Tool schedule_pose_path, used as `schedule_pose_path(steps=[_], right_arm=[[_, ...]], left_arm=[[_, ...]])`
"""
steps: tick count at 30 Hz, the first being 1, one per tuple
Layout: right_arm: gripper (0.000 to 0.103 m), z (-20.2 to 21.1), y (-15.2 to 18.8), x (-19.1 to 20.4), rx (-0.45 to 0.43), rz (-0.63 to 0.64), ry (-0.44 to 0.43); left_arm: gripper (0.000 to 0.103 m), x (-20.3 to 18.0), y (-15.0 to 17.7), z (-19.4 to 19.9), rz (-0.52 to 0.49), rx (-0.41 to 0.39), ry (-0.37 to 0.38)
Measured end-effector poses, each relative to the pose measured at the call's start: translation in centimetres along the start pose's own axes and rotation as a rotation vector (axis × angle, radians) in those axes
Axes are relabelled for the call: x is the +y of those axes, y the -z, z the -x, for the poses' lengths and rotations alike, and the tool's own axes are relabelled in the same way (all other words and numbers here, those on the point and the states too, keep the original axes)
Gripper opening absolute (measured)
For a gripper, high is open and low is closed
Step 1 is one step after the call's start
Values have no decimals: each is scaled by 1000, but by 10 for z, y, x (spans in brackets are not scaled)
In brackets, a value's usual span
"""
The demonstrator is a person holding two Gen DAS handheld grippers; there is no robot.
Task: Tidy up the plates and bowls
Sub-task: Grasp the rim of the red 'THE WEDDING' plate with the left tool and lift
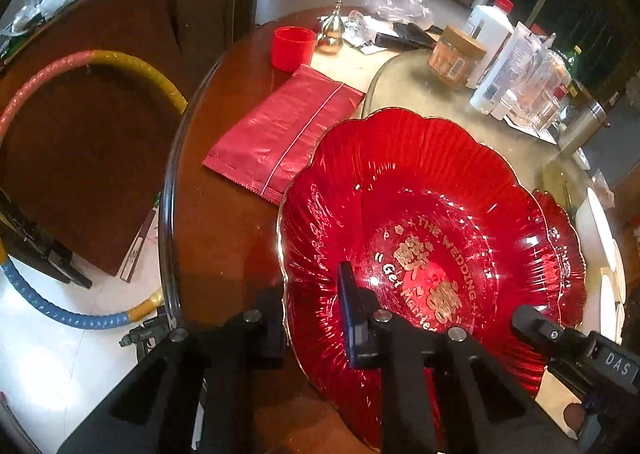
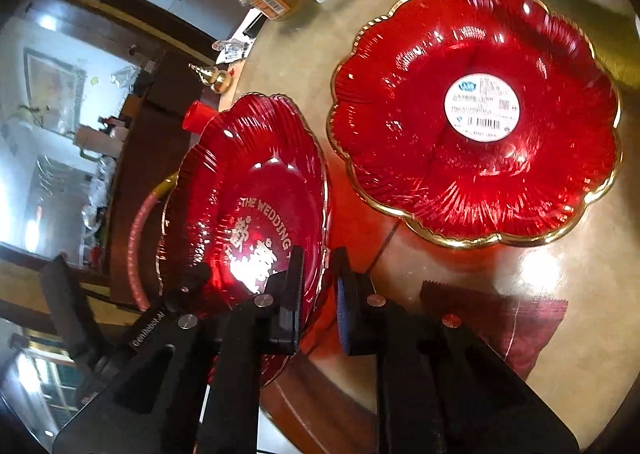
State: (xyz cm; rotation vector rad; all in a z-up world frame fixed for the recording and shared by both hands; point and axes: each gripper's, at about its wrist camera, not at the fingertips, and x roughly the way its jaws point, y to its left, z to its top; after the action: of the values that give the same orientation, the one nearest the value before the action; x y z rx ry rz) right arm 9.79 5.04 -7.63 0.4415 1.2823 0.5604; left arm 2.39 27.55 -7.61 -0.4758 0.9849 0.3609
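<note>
1. In the left wrist view the left gripper point(image 1: 312, 314) sits at the lower middle of the frame, and its two fingers pinch the near rim of the red wedding plate point(image 1: 420, 222), one finger outside the rim and one on the inner side
2. This plate is of red glass with a thin gold, scalloped edge and gold lettering in its middle; it fills the centre and the lower right of the frame, over the brown table point(image 1: 224, 238)
3. In the right wrist view the right gripper point(image 2: 318, 294) is at the lower centre of the frame; its fingers are close together and pinch the right edge of the same plate, which appears tilted there, at the centre left
4. The other gripper shows as a black part at the lower right edge of the left wrist view, also at the rim of the plate
5. A second red plate point(image 2: 476, 114), with a white round label in its middle, lies flat in the upper right of the right wrist view, apart from the held one
6. A red foil packet point(image 1: 280, 134) lies just beside the held plate, at the centre left of the left wrist view, and a red cup point(image 1: 292, 46) stands above it
</note>
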Motion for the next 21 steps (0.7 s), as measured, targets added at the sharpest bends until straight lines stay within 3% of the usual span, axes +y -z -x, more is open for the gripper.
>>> schedule_pose_path(steps=[13, 21], right_arm=[[13, 18, -2, 17, -68, 72, -11], [14, 0, -3, 12, -25, 64, 17]], left_arm=[[15, -4, -7, 30, -25, -112, -17], [16, -1, -5, 9, -24, -72, -25]])
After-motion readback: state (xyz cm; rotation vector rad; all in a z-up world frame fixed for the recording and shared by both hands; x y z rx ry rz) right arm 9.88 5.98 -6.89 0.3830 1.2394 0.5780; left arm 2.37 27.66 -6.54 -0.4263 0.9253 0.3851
